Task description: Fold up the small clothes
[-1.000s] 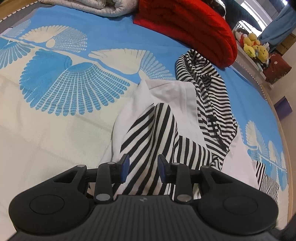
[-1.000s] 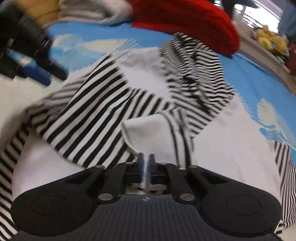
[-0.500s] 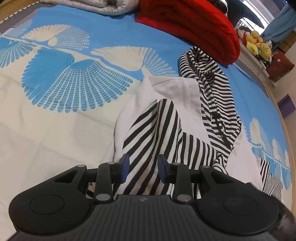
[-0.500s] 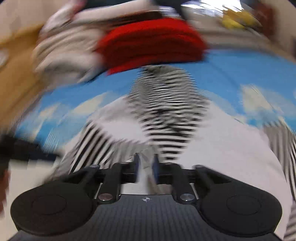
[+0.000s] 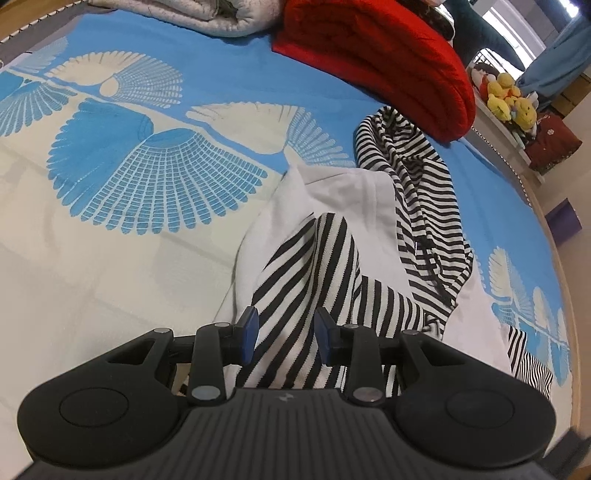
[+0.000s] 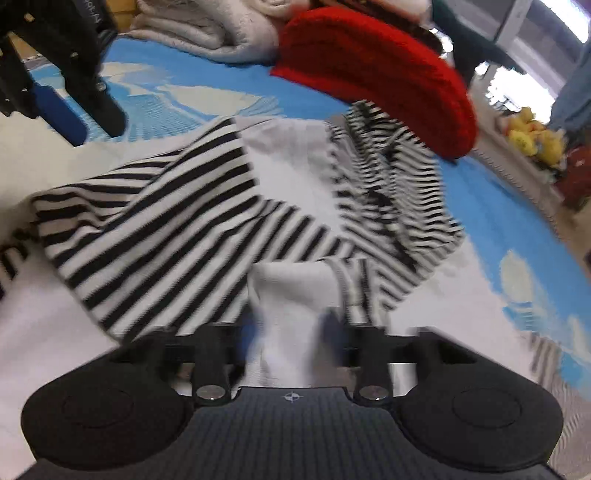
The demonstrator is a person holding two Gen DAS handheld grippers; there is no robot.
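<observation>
Two grippers work one garment on the bed. Nearest, low in the right wrist view, my right gripper (image 6: pixel 290 334) is closing its jaws around a white fold of the black-and-white striped hooded top (image 6: pixel 177 221); the frame is blurred, so I cannot tell whether the pads already press on the cloth or merely flank it. If they bite only the edge of that fold, I judge it could slide out once I lift, and the layer would slump back.

In the left wrist view my left gripper (image 5: pixel 284 334) stands partly spread, its blue pads (image 5: pixel 248 334) either side of a striped sleeve running up the middle of the frame, with daylight between pad and cloth: nothing pinched. A lift from here would carry nothing, and the sleeve would stay skewed across the white body panel.

Further up, at centre right, the striped hood and its drawcord lie bunched against the thick red folded blanket (image 5: pixel 376 55). Dragging the top that way could wedge the hood under it, I think.

Beyond, the blue-and-cream fan-patterned bedspread (image 5: pixel 147 177) fills the left, a grey folded blanket (image 5: pixel 207 16) lies along the top edge, and yellow plush toys (image 5: pixel 509 98) sit at upper right.
</observation>
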